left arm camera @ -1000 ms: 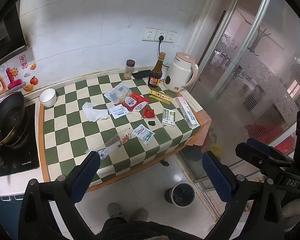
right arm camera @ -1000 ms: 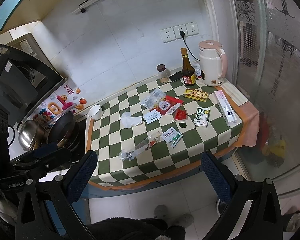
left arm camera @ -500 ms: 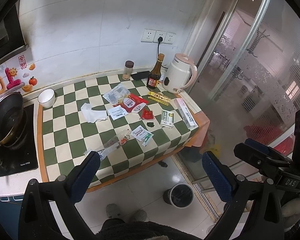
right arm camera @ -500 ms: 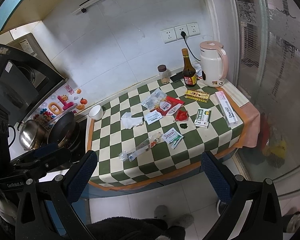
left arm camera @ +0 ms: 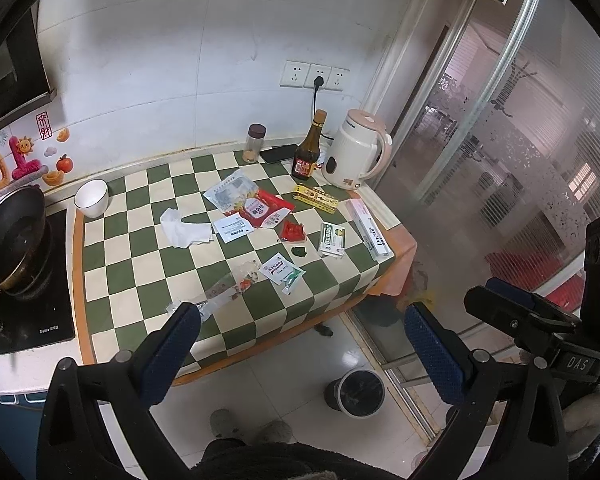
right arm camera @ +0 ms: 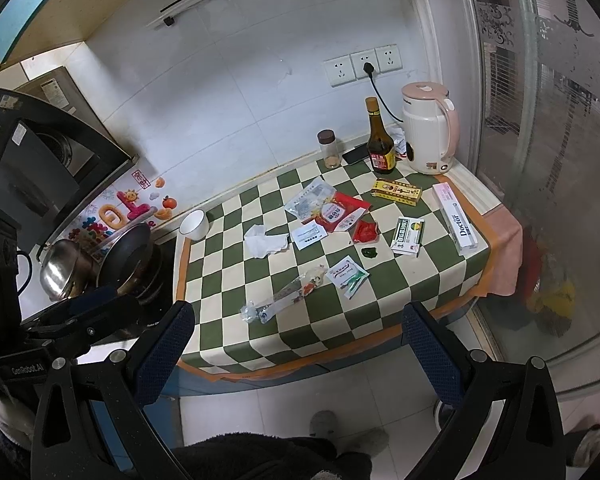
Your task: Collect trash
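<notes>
Trash lies scattered on a green-and-cream checked tablecloth [left arm camera: 112, 276] [right arm camera: 228, 328]: a crumpled white tissue [left arm camera: 184, 230] [right arm camera: 266, 240], a red packet [left arm camera: 264, 210] [right arm camera: 338, 212], a clear plastic wrapper [left arm camera: 224, 288] [right arm camera: 284, 296], small sachets [left arm camera: 282, 272] [right arm camera: 348, 274] and a red scrap [left arm camera: 292, 231] [right arm camera: 365, 231]. A small dark bin [left arm camera: 356, 392] stands on the floor by the table. My left gripper [left arm camera: 300, 350] and right gripper [right arm camera: 298, 350] both hang open and empty, well short of the table.
A white kettle [left arm camera: 356, 156] [right arm camera: 428, 128], a brown bottle [left arm camera: 308, 148] [right arm camera: 380, 140], a spice jar [left arm camera: 254, 142], a phone [left arm camera: 278, 154], boxes [left arm camera: 370, 234] [right arm camera: 456, 218] and a white cup [left arm camera: 92, 198] also stand there. A pan [left arm camera: 12, 236] sits on the hob at left. A glass door [left arm camera: 500, 160] is at right.
Both cameras have drifted slightly; the table sits a little lower and farther left in the left wrist view. Nothing on the table has moved and both grippers stay open.
</notes>
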